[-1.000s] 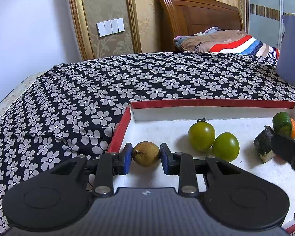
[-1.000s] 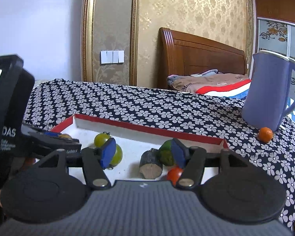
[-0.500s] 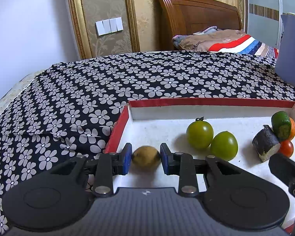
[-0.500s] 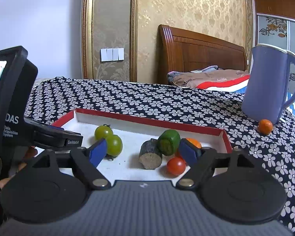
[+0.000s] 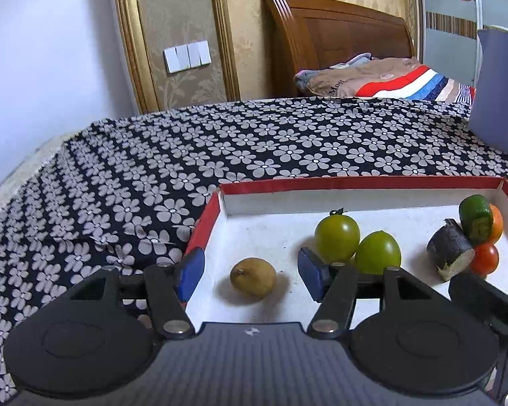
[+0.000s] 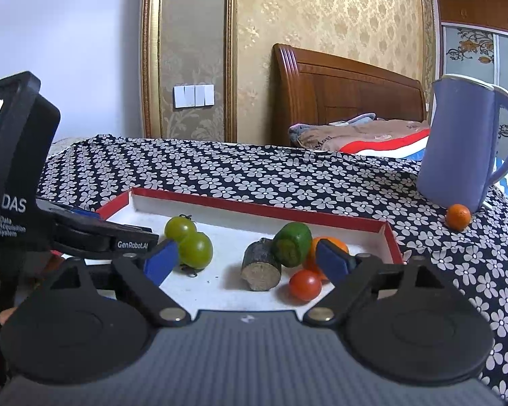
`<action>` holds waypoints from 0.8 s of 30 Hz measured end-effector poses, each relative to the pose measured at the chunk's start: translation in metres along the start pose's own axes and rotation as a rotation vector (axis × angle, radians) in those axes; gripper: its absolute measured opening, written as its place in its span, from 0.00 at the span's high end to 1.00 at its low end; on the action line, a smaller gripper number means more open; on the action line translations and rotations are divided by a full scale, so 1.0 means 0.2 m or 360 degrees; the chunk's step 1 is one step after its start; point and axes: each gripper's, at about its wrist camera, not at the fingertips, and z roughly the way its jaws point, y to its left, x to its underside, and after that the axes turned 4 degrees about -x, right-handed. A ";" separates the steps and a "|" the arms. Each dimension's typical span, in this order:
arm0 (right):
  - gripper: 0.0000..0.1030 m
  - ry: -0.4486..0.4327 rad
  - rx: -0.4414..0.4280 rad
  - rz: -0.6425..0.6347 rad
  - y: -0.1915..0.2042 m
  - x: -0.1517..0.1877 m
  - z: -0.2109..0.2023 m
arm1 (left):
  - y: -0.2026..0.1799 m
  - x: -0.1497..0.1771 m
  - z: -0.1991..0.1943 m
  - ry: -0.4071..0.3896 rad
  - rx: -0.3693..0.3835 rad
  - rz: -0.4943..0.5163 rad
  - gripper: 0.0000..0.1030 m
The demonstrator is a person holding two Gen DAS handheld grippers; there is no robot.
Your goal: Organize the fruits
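Note:
A brown kiwi-like fruit (image 5: pixel 253 277) lies on the white floor of the red-rimmed tray (image 5: pixel 355 182), near its left wall. My left gripper (image 5: pixel 250 272) straddles it with its jaws opening, and the blue pads (image 5: pixel 190 272) stand clear of the fruit. Two green tomatoes (image 5: pixel 337 237) sit side by side further right. A dark stub (image 6: pixel 261 264), a green fruit (image 6: pixel 292 244), an orange (image 6: pixel 332 242) and a red tomato (image 6: pixel 304 285) cluster at the tray's right end. My right gripper (image 6: pixel 245 260) hangs before that cluster, jaws opening, nothing pressed between them.
The tray rests on a black cloth with white flowers (image 5: pixel 220 155). A blue jug (image 6: pixel 464 145) stands at the right, with a small orange (image 6: pixel 458 216) loose beside its base. The left device's body (image 6: pixel 13 176) fills the left edge of the right wrist view.
My left gripper has let go of the brown fruit, which now lies on the tray floor. The right gripper's jaws have spread wider and the cluster shows more fully.

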 end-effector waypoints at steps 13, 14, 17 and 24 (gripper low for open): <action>0.00 -0.0011 -0.0002 0.0045 -0.02 0.00 -0.07 | 0.01 -0.01 -0.10 -0.0005 0.0002 -0.0023 0.30; 0.00 -0.0010 -0.0005 0.0045 -0.02 0.01 -0.07 | 0.01 -0.01 -0.11 -0.0004 0.0002 -0.0023 0.30; 0.00 0.0004 -0.0018 0.0037 -0.01 0.02 -0.09 | 0.01 0.01 -0.14 0.0002 -0.0001 -0.0017 0.30; 0.00 0.0004 -0.0016 0.0069 -0.01 0.06 -0.15 | 0.08 0.07 -0.22 0.0003 0.0002 -0.0061 0.30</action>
